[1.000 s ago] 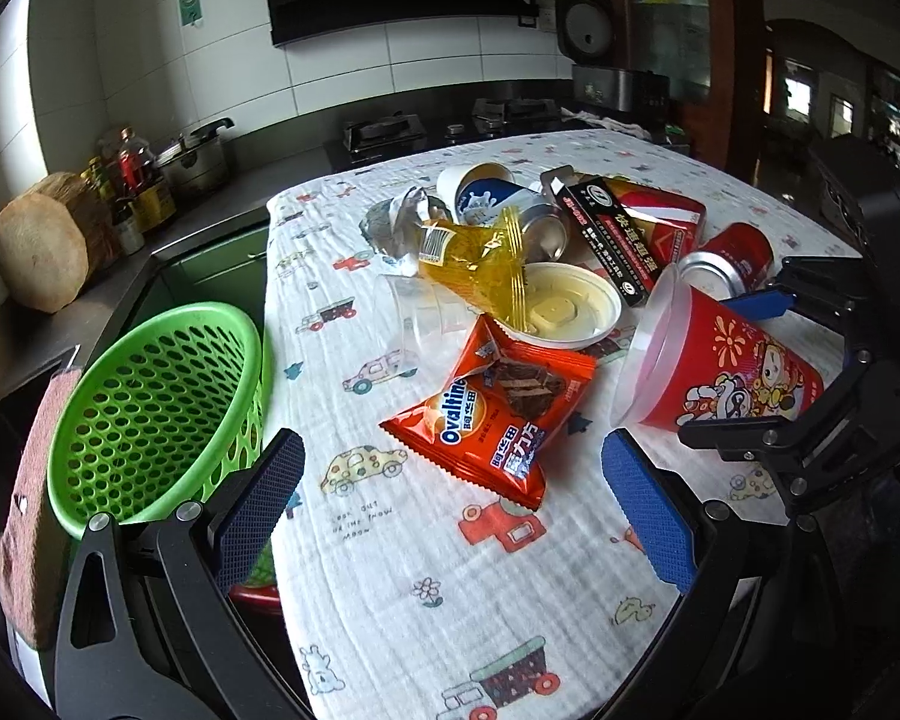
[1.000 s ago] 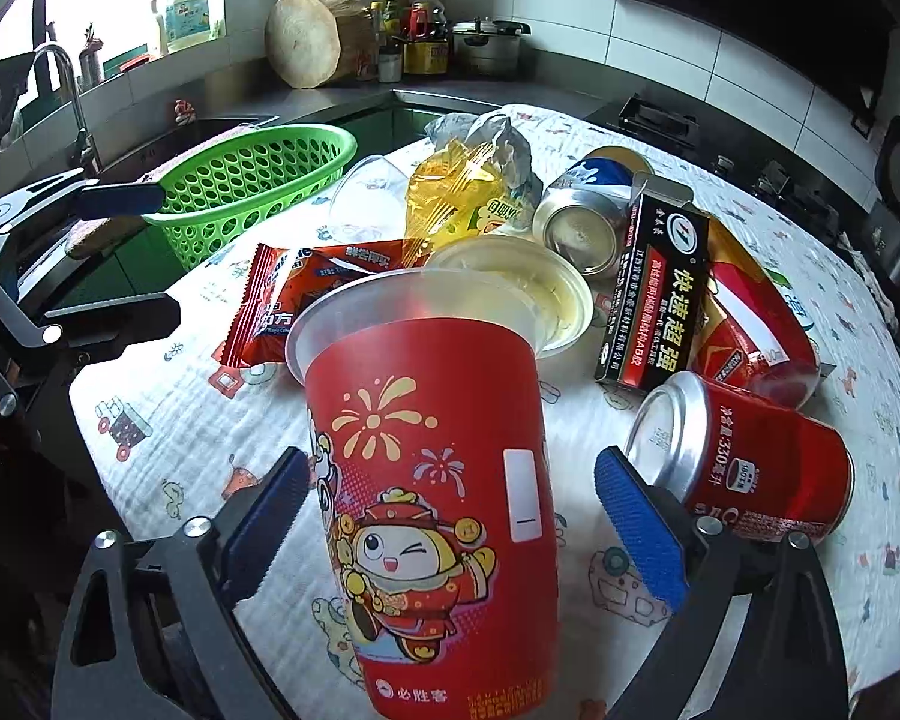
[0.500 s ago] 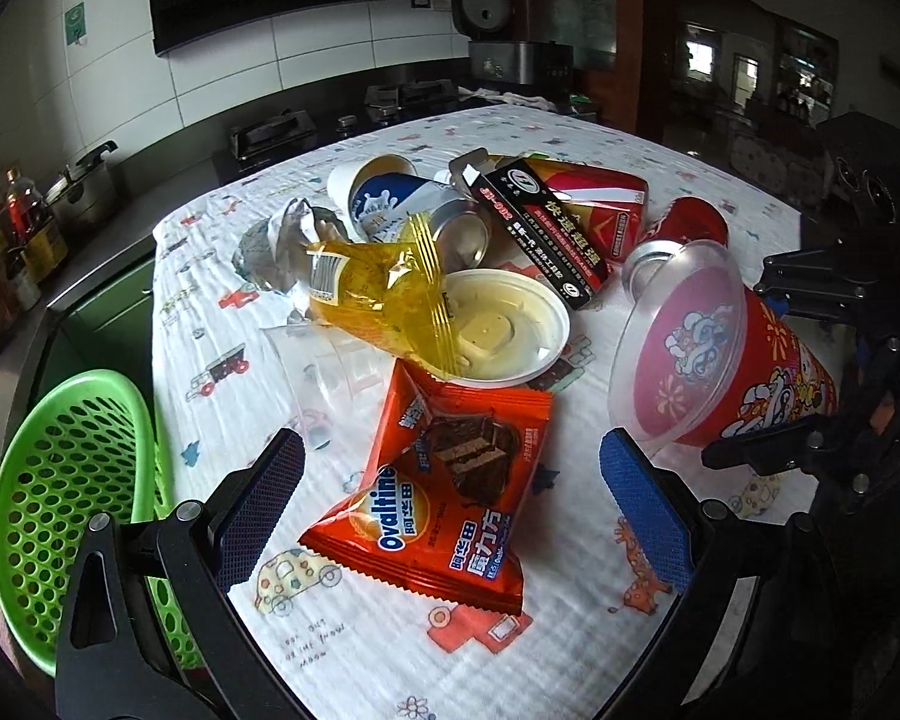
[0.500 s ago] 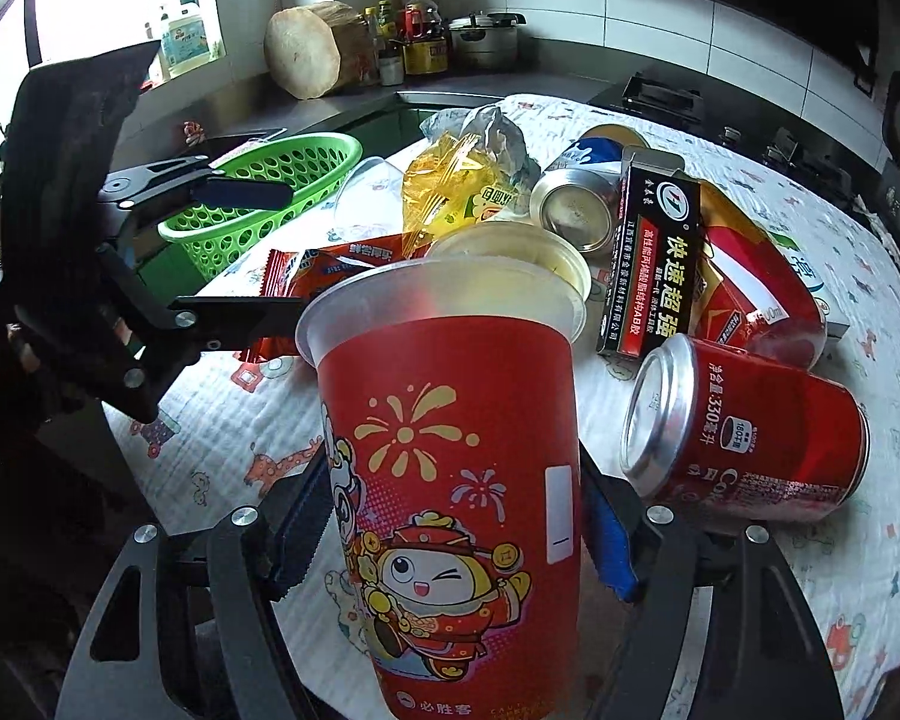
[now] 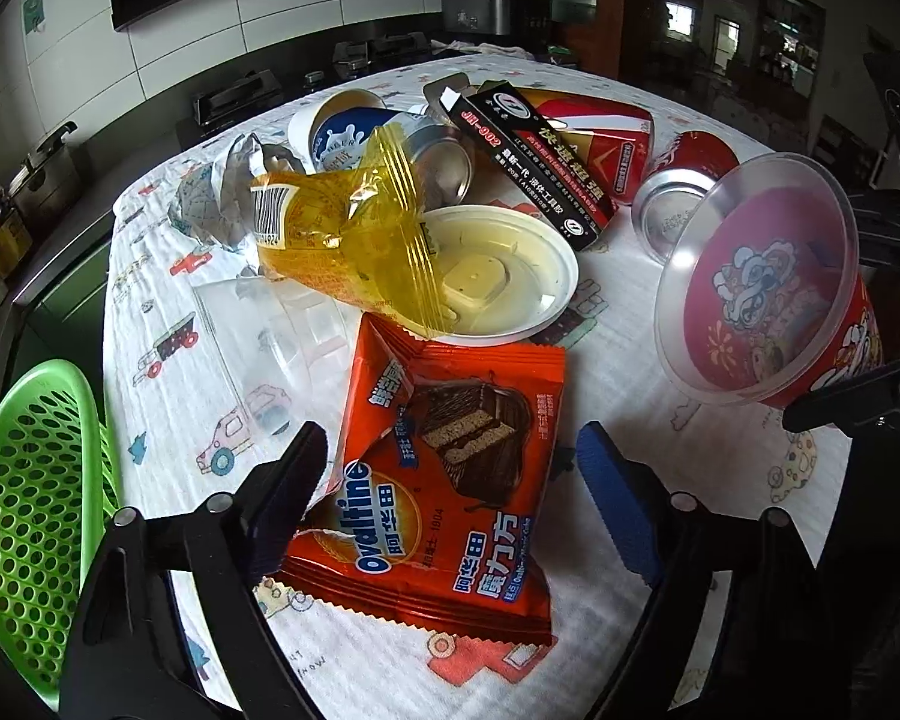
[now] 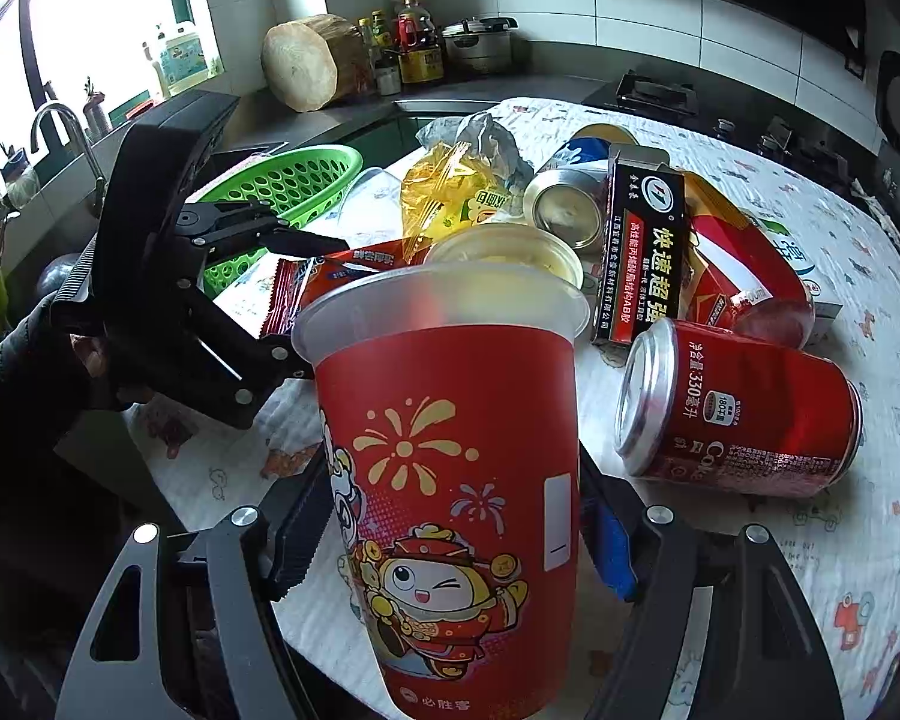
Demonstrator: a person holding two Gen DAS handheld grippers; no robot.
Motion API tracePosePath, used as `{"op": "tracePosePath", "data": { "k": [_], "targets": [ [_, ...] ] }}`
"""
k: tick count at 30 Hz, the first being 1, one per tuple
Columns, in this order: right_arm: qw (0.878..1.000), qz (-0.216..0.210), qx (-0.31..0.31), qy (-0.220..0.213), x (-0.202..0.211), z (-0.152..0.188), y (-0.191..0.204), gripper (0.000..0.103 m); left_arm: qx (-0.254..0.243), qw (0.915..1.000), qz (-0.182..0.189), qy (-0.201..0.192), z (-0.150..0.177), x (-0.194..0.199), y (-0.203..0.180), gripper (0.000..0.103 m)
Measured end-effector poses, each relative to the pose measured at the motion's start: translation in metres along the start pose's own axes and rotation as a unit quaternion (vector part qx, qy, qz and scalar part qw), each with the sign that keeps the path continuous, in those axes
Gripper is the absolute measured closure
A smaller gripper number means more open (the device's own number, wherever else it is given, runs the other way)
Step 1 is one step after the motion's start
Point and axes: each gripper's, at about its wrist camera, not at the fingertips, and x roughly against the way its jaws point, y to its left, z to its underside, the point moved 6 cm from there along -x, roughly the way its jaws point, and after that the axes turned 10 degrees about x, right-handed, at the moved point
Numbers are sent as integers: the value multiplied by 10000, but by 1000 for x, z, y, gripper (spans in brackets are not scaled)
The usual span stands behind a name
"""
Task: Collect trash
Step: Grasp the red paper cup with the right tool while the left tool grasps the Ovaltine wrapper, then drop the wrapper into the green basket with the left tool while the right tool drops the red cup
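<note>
My right gripper (image 6: 450, 534) is shut on a red paper cup (image 6: 450, 480) and holds it upright; in the left wrist view the cup (image 5: 768, 288) is at the right, tilted, its mouth facing me. My left gripper (image 5: 450, 492) is open with its jaws either side of an orange Ovaltine wrapper (image 5: 444, 468) lying on the tablecloth. Beyond it lie a yellow plastic bag (image 5: 348, 234), a white lid (image 5: 498, 276), a clear cup (image 5: 276, 324), a black box (image 5: 534, 162), cans and crumpled foil (image 5: 222, 198).
A green perforated basket (image 5: 30, 504) sits off the table's left edge, also in the right wrist view (image 6: 294, 180) by the sink. A red cola can (image 6: 738, 414) lies beside the held cup. Counter, pots and bottles stand behind.
My left gripper has moved forward over the Ovaltine wrapper, jaws now flanking it. My right gripper closed on the red cup and has lifted it slightly.
</note>
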Motion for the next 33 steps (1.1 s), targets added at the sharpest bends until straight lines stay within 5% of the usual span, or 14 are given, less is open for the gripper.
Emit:
{"op": "tracePosePath", "data": {
  "k": [12, 23, 33],
  "targets": [
    [9999, -13, -78, -99, 8, -1, -1, 32, 242, 9996, 12, -162, 13, 24, -6, 53],
    [9995, -224, 23, -230, 14, -23, 11, 32, 782, 9937, -6, -800, 19, 88, 12, 56],
    [9978, -492, 284, -355, 6, -78, 35, 33, 1580, 9731, -1240, -1128, 3, 121, 138, 56]
  ]
}}
